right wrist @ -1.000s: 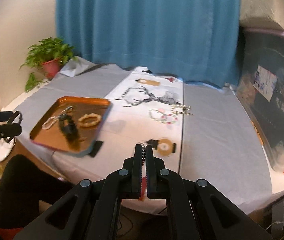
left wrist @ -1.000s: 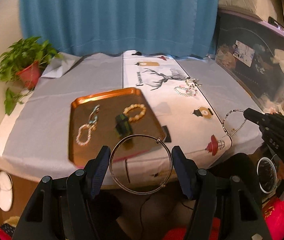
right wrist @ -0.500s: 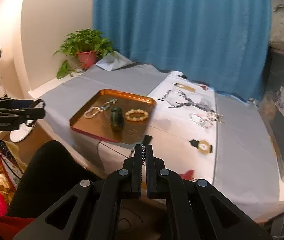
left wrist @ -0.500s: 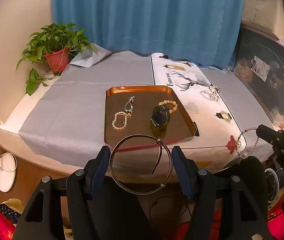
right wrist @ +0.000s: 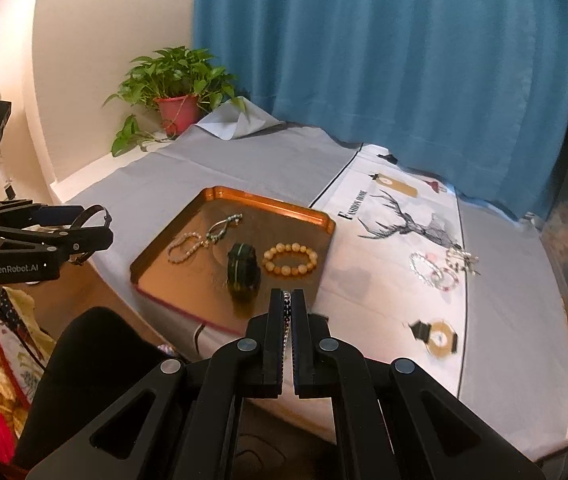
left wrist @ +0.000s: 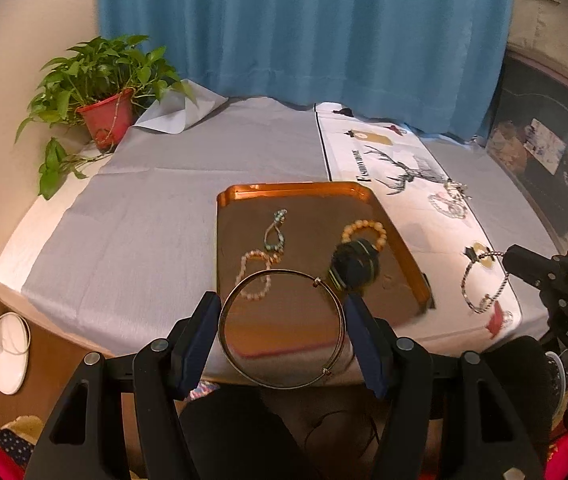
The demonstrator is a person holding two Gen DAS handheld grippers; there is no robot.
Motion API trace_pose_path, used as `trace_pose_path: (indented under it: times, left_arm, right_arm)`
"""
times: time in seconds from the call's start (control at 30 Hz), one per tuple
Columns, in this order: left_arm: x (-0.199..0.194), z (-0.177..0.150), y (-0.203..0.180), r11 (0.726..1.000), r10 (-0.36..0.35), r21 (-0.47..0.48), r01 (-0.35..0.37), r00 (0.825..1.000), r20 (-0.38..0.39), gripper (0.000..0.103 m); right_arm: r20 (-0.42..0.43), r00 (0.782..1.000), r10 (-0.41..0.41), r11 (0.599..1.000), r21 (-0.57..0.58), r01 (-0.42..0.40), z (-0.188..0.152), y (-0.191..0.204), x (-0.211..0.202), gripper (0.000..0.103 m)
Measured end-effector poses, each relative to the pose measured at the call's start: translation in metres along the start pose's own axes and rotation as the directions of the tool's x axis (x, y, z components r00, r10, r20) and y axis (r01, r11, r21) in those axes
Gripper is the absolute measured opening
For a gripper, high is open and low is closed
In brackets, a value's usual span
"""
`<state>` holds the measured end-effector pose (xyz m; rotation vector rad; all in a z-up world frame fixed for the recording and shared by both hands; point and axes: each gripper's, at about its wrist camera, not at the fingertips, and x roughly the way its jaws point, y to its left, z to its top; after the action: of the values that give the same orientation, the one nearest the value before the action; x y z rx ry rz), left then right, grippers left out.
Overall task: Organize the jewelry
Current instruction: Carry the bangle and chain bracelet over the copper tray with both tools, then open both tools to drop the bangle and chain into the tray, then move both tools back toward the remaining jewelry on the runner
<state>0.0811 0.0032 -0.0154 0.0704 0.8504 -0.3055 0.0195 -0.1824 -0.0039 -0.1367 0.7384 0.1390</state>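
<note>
**Copper tray partly filled, more jewelry to go**

Copper tray [left wrist: 399,236] already has four pieces inside. Left gripper [left wrist: 282,330] squeezes a thin metal bangle [left wrist: 224,312] near it. Right gripper [right wrist: 287,300] pinches a beaded chain bracelet [left wrist: 483,280]. More jewelry [right wrist: 439,268] waits far right.

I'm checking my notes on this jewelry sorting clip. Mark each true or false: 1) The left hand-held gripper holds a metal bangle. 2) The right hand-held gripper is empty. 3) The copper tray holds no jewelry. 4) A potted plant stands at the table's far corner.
1) True: the left hand-held gripper clamps a metal bangle.
2) False: the right hand-held gripper is shut on a beaded chain bracelet.
3) False: the copper tray holds several bracelets, including an amber bead bracelet.
4) True: the potted plant.
</note>
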Motion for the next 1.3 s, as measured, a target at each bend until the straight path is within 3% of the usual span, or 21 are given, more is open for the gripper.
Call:
trace_pose_path:
  times: [0.5,0.53,0.57,0.63,0.7,0.77,0.83,0.93,1.17,1.3]
  left_arm:
    - [0.091,0.038,0.004,0.999,-0.054,0.002,0.055,0.996,-0.070,0.061]
    - [0.098,0.040,0.005,0.999,-0.053,-0.006,0.052,0.995,-0.082,0.064]
    - [0.103,0.041,0.007,0.999,-0.045,-0.016,0.043,0.995,-0.094,0.079]
    - [0.113,0.044,0.013,0.999,-0.019,-0.043,0.014,0.991,-0.129,0.097]
    - [0.115,0.043,0.021,0.998,-0.005,-0.070,-0.004,0.991,-0.134,0.097]
    - [0.114,0.038,0.025,0.998,0.016,-0.065,-0.026,0.989,-0.148,0.097]
    - [0.110,0.030,0.026,0.998,0.057,-0.032,-0.063,0.985,-0.163,0.097]
    - [0.088,0.008,0.028,0.995,0.100,-0.007,-0.103,0.980,-0.169,0.097]
    - [0.019,-0.033,0.016,0.993,0.027,-0.113,-0.041,0.992,-0.127,0.098]
    - [-0.014,-0.048,-0.006,0.996,0.035,-0.082,-0.044,0.994,-0.108,0.098]
  right_arm:
    - [-0.077,0.996,0.044,0.999,0.015,-0.043,0.034,-0.004,0.108,0.003]
    - [-0.082,0.996,0.043,0.999,0.013,-0.042,0.035,-0.003,0.114,0.003]
    - [-0.087,0.995,0.042,0.999,0.013,-0.041,0.035,-0.002,0.118,0.003]
    - [-0.124,0.992,0.022,1.000,0.010,-0.021,0.035,0.000,0.133,0.006]
    - [-0.181,0.984,-0.007,1.000,-0.010,0.005,0.033,0.003,0.147,0.015]
    - [-0.208,0.978,-0.021,1.000,-0.004,0.021,0.030,0.003,0.151,0.056]
    - [-0.200,0.979,-0.025,0.999,0.029,0.031,0.024,-0.001,0.143,0.066]
    - [-0.204,0.978,-0.029,0.999,0.033,0.037,0.013,-0.001,0.123,0.067]
    - [-0.194,0.980,-0.032,0.996,0.071,0.047,-0.019,0.009,0.047,0.073]
    - [-0.154,0.988,-0.021,0.993,0.110,0.038,-0.030,0.015,-0.002,0.074]
